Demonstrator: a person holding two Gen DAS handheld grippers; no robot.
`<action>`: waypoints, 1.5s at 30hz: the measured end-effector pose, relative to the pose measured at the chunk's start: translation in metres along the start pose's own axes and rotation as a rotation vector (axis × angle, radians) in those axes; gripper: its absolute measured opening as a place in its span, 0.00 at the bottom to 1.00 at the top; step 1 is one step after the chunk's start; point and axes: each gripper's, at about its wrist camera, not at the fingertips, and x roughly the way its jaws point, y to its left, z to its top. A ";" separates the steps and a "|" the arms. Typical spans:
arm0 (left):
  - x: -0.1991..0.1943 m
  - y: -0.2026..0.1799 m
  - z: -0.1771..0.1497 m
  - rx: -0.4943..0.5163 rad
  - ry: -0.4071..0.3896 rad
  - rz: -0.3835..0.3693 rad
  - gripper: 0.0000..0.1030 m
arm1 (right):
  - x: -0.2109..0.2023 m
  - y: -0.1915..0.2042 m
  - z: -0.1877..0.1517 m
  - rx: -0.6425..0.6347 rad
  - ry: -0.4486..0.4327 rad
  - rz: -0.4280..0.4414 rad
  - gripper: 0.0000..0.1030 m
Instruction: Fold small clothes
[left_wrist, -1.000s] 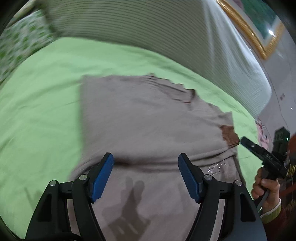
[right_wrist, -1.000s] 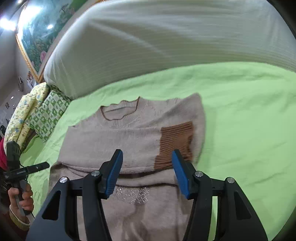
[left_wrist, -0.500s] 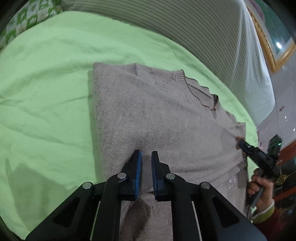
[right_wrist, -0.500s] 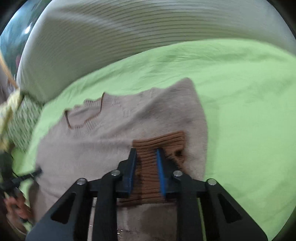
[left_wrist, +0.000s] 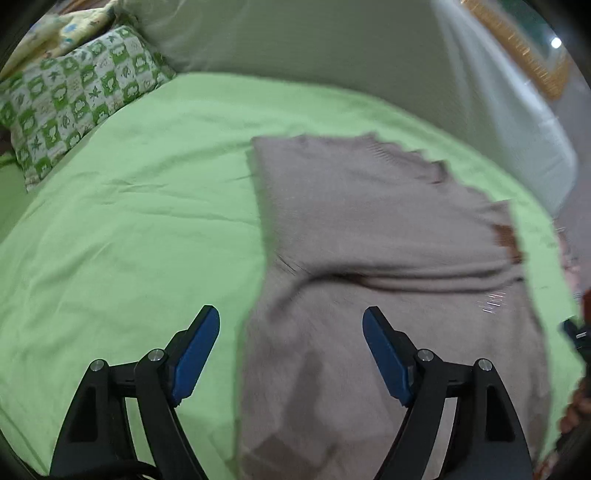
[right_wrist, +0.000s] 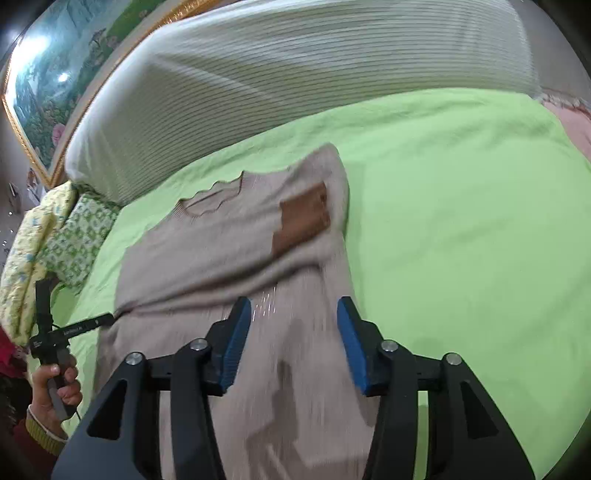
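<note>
Evidently the beige sweater (left_wrist: 369, 229) is laid flat on the green bedsheet (left_wrist: 129, 221), neckline toward the striped headboard cushion (right_wrist: 295, 74) and hem toward the grippers, so that its long axis runs away from both cameras; a crosswise ridge is seen about midway along the body, where a folded layer seems to end. The left gripper (left_wrist: 291, 350) is held with its jaws spread wide and nothing between them, one pad over bare sheet and the other over knit, so that the sweater's left edge falls between the jaws; the right gripper (right_wrist: 293, 341) is likewise held apart and empty, its jaws straddling the strip of knit by the right edge, with the brown cuff (right_wrist: 301, 218) lying farther ahead on the folded layer. Each side of the garment is thus served by the nearer arm; the hem end lies closest to both, the collar (right_wrist: 212, 195) farthest. The coming move is judged to turn on this: the near part would have to be carried forward along the long axis toward the collar, both grippers travelling together. Whether the pads touch the fabric cannot be told, since the near cloth is blurred. A checked pillow (left_wrist: 81, 99) is seen well off to the left.
</note>
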 end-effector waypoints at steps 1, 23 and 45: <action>-0.013 0.000 -0.008 -0.012 -0.006 -0.010 0.78 | -0.009 -0.003 -0.009 0.013 0.001 0.000 0.50; -0.105 0.024 -0.182 -0.030 0.134 -0.101 0.82 | -0.101 -0.015 -0.137 0.002 0.056 -0.013 0.50; -0.088 0.001 -0.240 -0.020 0.245 -0.265 0.69 | -0.102 -0.023 -0.185 0.038 0.160 0.124 0.50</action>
